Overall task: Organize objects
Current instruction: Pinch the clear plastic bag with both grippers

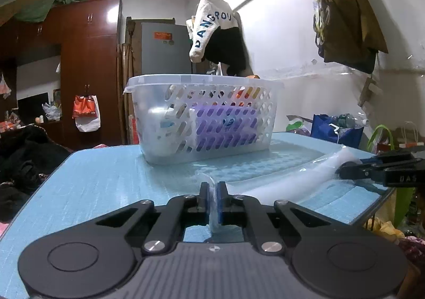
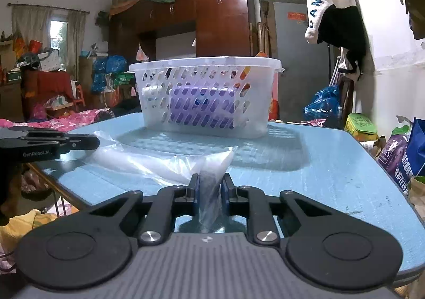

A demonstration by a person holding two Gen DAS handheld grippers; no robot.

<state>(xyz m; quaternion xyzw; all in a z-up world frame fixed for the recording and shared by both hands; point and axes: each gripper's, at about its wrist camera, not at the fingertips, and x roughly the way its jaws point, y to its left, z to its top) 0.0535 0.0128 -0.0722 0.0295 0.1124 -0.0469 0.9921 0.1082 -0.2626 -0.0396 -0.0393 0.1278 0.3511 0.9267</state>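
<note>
**A:** What am I looking at nearest the lens on the left wrist view?

**B:** I'm seeing my left gripper [image 1: 212, 192] at bottom centre, its jaws standing almost together and pinching a thin edge of the clear plastic bag [image 1: 287, 179]. The bag is stretching off to the right of the frame, lying across the blue table [image 1: 101, 179].

**A:** And the other hand?

**B:** In the right wrist view, my right gripper [image 2: 209, 184] is sitting at bottom centre too, jaws nearly closed and clamping a bunched fold of the same plastic bag [image 2: 148, 158]. The film is running toward the left of that frame, where the left gripper is showing side-on at the left edge.

**A:** So both are holding one item?

**B:** Yes, I'm gripping opposite ends, with the bag resting on the tabletop between them.

**A:** What is lying beyond it?

**B:** A white perforated basket [image 1: 204, 115] is standing upright in the middle of the frame, further along the table, apart from the bag. A purple packet [image 1: 225, 126] is showing through its holes. Behind that, a brown wardrobe [image 1: 87, 60] is filling the upper left, and a white garment [image 1: 209, 25] with blue lettering is hanging at top centre.
</note>
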